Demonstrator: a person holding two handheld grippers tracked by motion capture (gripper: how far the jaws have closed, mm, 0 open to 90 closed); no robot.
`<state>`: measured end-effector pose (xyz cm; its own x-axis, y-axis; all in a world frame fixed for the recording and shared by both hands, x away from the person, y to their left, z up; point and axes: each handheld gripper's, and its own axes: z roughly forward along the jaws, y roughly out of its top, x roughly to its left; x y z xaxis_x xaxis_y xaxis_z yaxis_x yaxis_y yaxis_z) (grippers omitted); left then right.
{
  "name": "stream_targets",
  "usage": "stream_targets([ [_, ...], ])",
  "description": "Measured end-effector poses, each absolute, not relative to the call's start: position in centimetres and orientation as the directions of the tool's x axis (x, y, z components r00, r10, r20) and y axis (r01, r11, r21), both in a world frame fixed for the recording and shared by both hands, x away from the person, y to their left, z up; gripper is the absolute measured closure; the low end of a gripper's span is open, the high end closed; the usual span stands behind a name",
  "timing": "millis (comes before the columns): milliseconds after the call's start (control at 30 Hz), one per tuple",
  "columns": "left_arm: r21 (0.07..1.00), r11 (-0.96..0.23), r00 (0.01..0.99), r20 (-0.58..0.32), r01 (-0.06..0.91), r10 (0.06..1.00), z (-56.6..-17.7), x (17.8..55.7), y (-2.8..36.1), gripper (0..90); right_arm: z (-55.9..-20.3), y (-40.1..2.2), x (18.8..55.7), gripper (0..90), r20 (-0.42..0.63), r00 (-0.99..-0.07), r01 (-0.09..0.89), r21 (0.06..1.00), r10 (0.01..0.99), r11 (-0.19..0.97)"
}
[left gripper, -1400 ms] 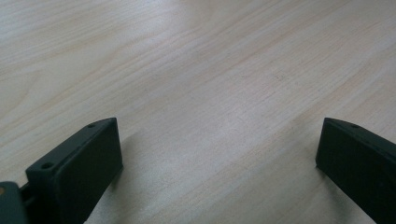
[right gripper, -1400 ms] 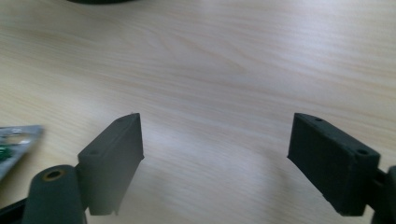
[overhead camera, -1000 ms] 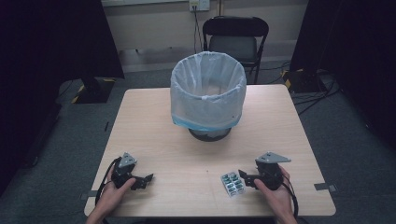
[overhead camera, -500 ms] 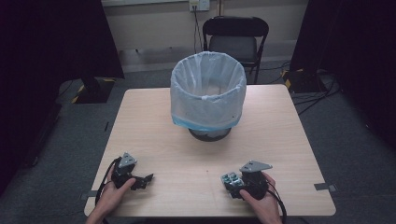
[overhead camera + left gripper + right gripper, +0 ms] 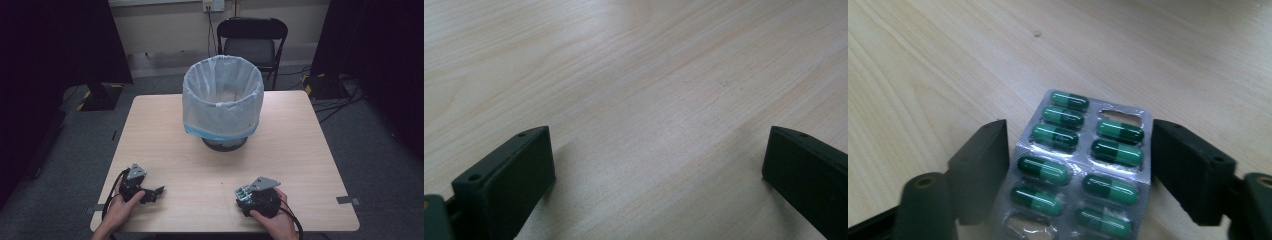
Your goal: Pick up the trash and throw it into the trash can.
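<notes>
A silver blister pack (image 5: 1083,165) of green capsules lies on the wooden table (image 5: 300,145) near its front edge, right of centre. My right gripper (image 5: 1080,150) has just been closing its jaws on the pack, and each black pad now sits against one long edge. In the high view the pack (image 5: 242,190) pokes out at the tip of the right gripper (image 5: 244,196). My left gripper (image 5: 156,192) rests at the front left of the table. Its jaws (image 5: 659,165) stand wide open over bare wood.
A bin (image 5: 222,95) lined with a pale blue bag stands at the middle back of the table. Behind the table is a black chair (image 5: 252,40). Dark curtains hang on both sides, and cables lie on the floor at the right.
My right gripper has slid left over the blister pack and its jaws have closed in on the pack's edges. The left gripper has stayed put.
</notes>
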<state>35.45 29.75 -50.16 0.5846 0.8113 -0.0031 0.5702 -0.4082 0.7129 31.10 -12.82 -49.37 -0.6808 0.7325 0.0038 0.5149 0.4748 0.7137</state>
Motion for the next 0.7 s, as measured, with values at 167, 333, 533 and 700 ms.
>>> stream_targets([
  [167,0.713,-0.408,0.584,-0.003,0.570,0.811,-50.2,35.5,29.8,0.0,-49.2,-13.2,31.4,33.4,0.022,-0.683,0.521,0.715,0.730,0.466],
  [333,0.713,-0.408,0.585,-0.003,0.570,0.811,-50.2,35.5,29.7,0.0,-49.1,-13.3,31.7,33.6,0.049,-0.689,0.533,0.710,0.723,0.460],
  [533,0.713,-0.407,0.584,-0.003,0.570,0.812,-50.2,35.5,29.7,0.0,-48.7,-13.2,32.4,33.6,0.097,-0.708,0.540,0.713,0.700,0.447],
  [700,0.713,-0.408,0.585,-0.003,0.570,0.811,-50.2,35.5,29.7,0.0,-47.8,-12.9,32.6,33.6,0.103,-0.727,0.519,0.729,0.679,0.446],
])
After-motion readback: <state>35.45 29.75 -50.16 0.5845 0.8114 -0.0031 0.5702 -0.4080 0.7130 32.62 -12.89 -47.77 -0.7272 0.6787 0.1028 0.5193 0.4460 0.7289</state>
